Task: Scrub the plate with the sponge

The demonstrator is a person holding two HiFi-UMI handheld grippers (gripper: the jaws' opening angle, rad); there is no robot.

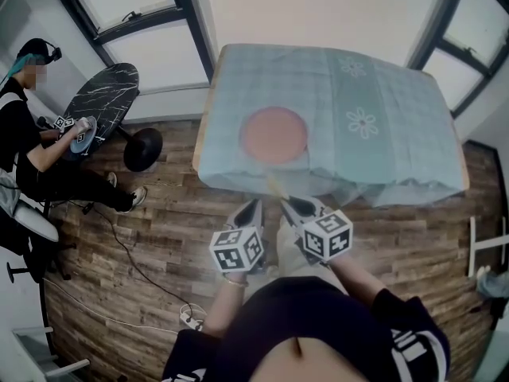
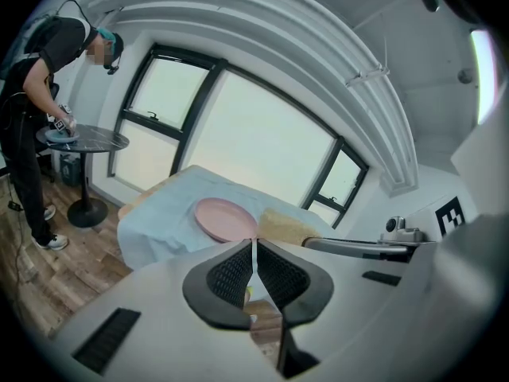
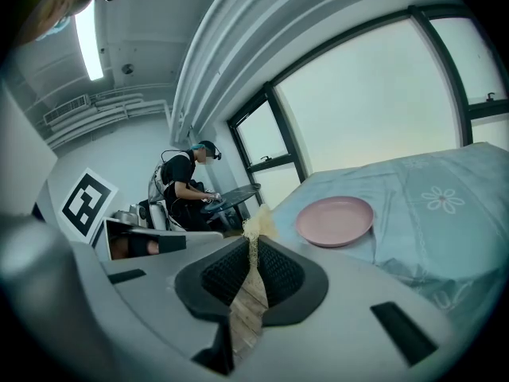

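Head view: plate (image 1: pixel 273 134) on table (image 1: pixel 398 153), untouched; left gripper (image 1: pixel 256 205), right gripper (image 1: pixel 288 205) short of it | left gripper view: jaws closed together, empty, likely spare to steady plate | right gripper view: jaws clamp sponge (image 3: pixel 256 228), tip forward for scrubbing.

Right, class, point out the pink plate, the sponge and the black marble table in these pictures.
Pink plate (image 1: pixel 273 134): head view, centre of its face.
Sponge (image 2: pixel 282 225): left gripper view, its yellow broad side.
Black marble table (image 1: pixel 107 94): head view, bare part of its top.
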